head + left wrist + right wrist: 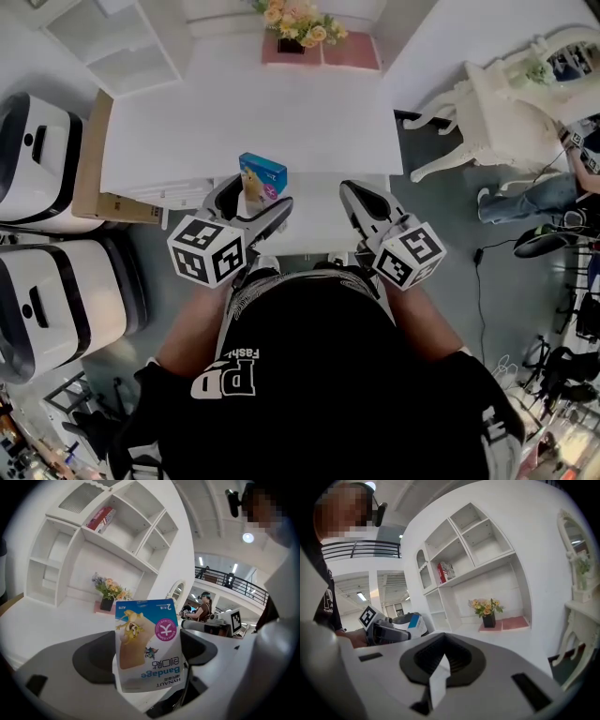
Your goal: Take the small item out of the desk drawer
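Left gripper (251,194) is clenched on the packet (147,644), held upright with its long axis vertical over the desk (244,112) edge. Right gripper (440,667) is closed and empty alongside.

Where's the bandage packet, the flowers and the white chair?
bandage packet (147,644), left gripper view, middle of its front.
flowers (298,21), head view, on the blooms.
white chair (504,120), head view, on its seat.

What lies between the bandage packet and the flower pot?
Only bare white desktop, seen in the head view, between the bandage packet in the left tongs and the flower pot.
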